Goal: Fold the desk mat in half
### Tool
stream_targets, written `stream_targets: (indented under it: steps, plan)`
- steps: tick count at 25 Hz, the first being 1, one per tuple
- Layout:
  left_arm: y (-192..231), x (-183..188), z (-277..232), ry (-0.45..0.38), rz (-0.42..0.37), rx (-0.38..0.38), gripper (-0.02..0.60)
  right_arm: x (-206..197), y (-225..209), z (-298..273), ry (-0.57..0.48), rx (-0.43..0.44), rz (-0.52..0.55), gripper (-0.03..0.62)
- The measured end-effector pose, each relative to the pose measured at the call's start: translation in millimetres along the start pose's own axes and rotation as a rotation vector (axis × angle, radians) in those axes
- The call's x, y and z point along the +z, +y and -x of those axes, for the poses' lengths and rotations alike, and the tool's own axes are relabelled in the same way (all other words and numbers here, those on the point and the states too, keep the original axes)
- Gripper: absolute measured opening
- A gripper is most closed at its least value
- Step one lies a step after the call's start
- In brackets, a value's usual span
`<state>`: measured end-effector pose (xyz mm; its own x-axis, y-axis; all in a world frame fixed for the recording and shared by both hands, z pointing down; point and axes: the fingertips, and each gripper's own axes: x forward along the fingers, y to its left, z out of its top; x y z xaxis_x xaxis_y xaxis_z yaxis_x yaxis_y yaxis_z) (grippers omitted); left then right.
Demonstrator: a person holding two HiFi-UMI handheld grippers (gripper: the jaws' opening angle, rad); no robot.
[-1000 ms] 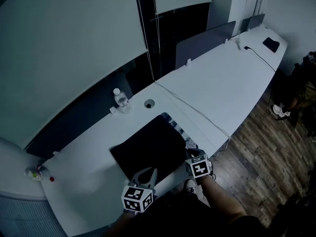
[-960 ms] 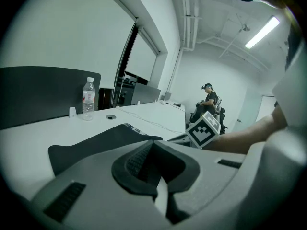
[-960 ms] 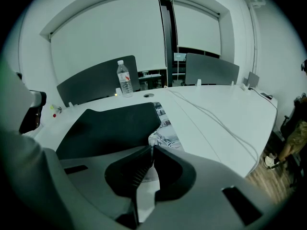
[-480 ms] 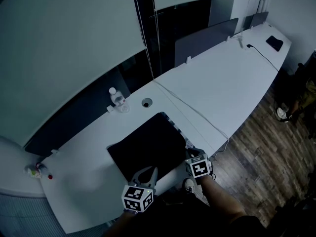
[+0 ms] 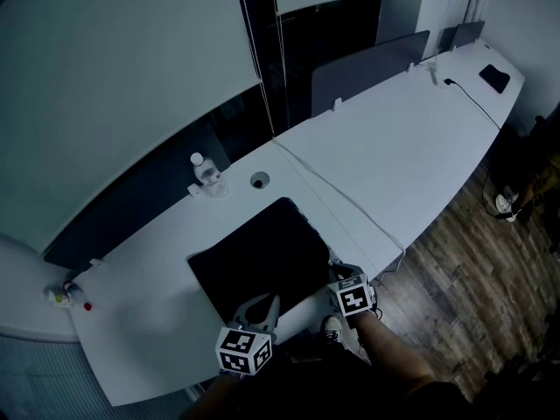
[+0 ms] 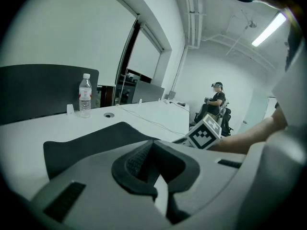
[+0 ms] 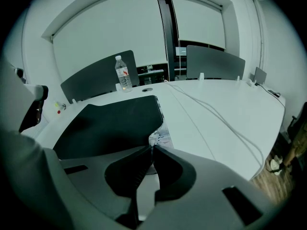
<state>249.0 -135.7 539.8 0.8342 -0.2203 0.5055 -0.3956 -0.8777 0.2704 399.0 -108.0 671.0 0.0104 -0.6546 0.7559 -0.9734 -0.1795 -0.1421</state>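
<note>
Long white surface [image 5: 420,147] curving away through a dim office, with grey divider panels [image 5: 367,64] along its far side and wooden floor [image 5: 464,269] to the right. A dark desk mat [image 5: 262,256] lies flat and unfolded on the surface, close to the near edge. It sits just in front of a round grommet hole [image 5: 259,180] and a water bottle [image 5: 203,168]. A thin cable [image 5: 350,204] runs along the surface to the right of the mat.

Compared with a second earlier, almost nothing differs. The mat lies in the same spot by the grommet hole, and both tools sit at the same two near corners. Only the head view has drifted slightly, showing a little more of the surface's far end.

The left tool [image 5: 260,307] points forward and down at the mat's near left corner, its jaws closed on that corner. The right tool [image 5: 337,274] tilts down more steeply at the near right corner, its jaws likewise pinched shut on the mat. A pale patterned patch shows at the mat's edge just beyond its tips. The person's right forearm [image 5: 394,366] reaches in from the bottom edge.
</note>
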Motion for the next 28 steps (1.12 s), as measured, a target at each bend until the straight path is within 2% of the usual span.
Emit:
stream_targets:
  steps: [14,21,28]
  plan:
    - [-20,6,-21,-0.011,0.016,0.04,0.005,-3,-4,2,0.013,0.088,0.057,0.041]
    - [-33,6,-25,-0.032,0.037,0.09,0.005,-3,-12,8,0.012,0.126,0.12,0.057]
    - [-50,3,-24,-0.056,0.058,0.149,0.005,6,-33,24,-0.035,0.139,0.143,0.054]
